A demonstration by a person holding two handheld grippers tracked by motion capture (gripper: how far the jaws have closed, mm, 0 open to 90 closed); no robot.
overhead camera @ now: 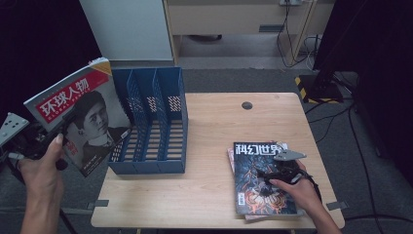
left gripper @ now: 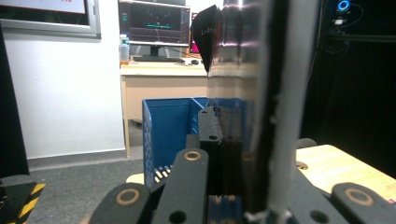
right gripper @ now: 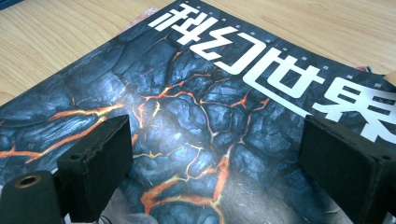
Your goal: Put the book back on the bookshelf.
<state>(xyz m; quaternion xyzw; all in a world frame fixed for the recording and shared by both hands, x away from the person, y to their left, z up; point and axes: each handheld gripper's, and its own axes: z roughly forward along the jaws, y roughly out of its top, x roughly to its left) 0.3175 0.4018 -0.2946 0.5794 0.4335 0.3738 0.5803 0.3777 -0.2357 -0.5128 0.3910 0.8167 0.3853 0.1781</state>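
Observation:
A magazine [overhead camera: 83, 117] with a red title band and a portrait cover is held upright off the table's left edge, beside the blue file rack [overhead camera: 146, 168]. My left gripper [overhead camera: 67, 123] is shut on its lower edge. In the left gripper view the magazine [left gripper: 261, 93] stands edge-on between the closed jaws of the left gripper [left gripper: 229, 140], with the blue file rack [left gripper: 168, 126] behind. A dark lava-patterned magazine [overhead camera: 248, 165] lies flat at the table's front right on a pinkish one [overhead camera: 230, 158]. My right gripper [overhead camera: 265, 178] hovers open just above the dark cover [right gripper: 210, 93], jaws wide apart around the right gripper's midpoint [right gripper: 215, 158].
The wooden table [overhead camera: 214, 126] has a round cable hole [overhead camera: 247, 105] near its far edge. The rack's slots hold nothing. A black-and-yellow striped base [overhead camera: 304, 85] and cables lie on the floor beyond the table. A desk with a monitor [left gripper: 154, 23] stands behind.

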